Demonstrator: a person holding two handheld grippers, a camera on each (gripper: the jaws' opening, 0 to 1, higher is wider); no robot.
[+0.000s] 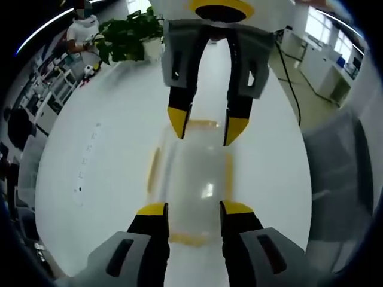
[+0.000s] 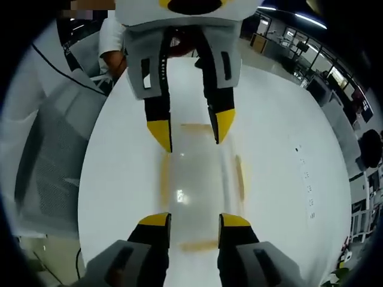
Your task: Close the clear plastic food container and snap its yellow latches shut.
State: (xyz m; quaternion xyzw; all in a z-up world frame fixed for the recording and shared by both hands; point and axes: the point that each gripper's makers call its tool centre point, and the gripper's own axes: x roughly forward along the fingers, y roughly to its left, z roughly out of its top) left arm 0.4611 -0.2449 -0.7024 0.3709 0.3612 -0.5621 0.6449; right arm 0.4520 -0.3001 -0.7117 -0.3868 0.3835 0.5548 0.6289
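A clear plastic food container [image 1: 194, 188] is sitting at the centre of the left gripper view on a white oval table [image 1: 102, 179], blurred, with yellow latches [image 1: 154, 168] showing along its sides and ends. No writing is readable. The left gripper [image 1: 194, 209] is rising from the bottom edge, jaws parted over the container's near end. The right gripper [image 1: 206, 125] is reaching down from the top of the frame, jaws parted above the far end. A potted plant [image 1: 128, 36] is standing at upper left.
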